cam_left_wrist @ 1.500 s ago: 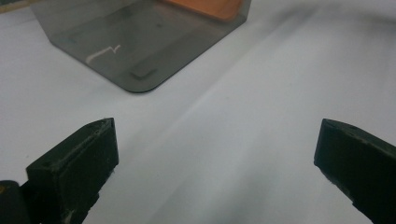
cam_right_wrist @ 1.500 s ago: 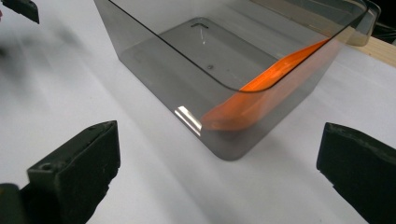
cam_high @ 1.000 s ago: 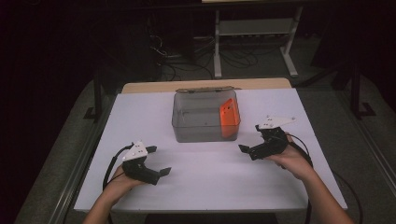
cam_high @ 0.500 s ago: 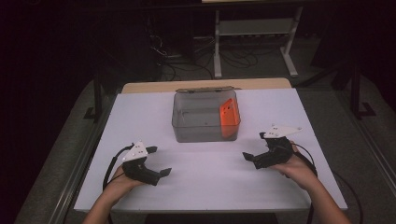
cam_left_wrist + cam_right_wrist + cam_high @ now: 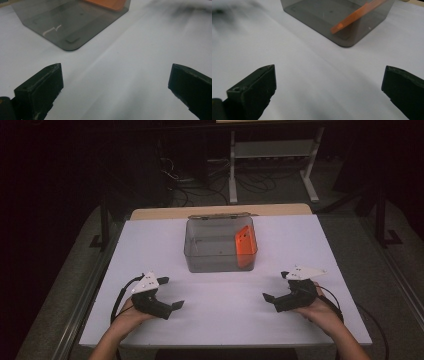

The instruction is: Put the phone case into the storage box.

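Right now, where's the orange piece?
In the high view, the orange piece leans tilted against the right wall inside the smoky clear box, mid-table, beyond both grippers.

The white desk (image 5: 225, 320) is lit brightly from above, while the room behind it is left almost black. In both gripper views the far corners are smeared by dark blur, and soft shadows are cast beneath the smoky box (image 5: 220, 245).

A white table (image 5: 225, 330) is carrying a smoky clear box (image 5: 212, 262) near its far middle. An orange card (image 5: 245, 245) is leaning inside the box, against its right wall. Both grippers are resting near the near edge.
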Tool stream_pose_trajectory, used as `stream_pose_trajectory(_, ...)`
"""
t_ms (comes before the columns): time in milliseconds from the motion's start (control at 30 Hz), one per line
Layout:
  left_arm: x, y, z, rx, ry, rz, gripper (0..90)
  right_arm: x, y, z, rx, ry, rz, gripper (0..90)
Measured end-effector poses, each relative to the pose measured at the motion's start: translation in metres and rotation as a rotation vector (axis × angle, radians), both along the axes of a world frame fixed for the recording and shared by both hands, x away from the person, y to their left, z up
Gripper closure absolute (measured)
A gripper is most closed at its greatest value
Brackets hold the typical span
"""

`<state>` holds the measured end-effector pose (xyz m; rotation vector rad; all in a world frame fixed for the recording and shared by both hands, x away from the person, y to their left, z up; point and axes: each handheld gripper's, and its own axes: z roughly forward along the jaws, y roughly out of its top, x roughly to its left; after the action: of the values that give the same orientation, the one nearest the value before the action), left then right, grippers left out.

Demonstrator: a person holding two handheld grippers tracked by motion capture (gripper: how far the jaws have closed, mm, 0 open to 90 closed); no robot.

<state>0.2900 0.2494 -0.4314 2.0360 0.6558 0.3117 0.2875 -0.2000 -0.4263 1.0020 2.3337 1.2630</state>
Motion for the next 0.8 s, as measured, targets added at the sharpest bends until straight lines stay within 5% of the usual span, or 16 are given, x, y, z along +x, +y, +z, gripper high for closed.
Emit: stream_pose_trajectory(800, 0.0, -0.001, -0.002, 0.001, 0.006, -0.011, 0.0, -0.015, -0.002, -0.014, 0.002, -0.008, -0.006, 0.0)
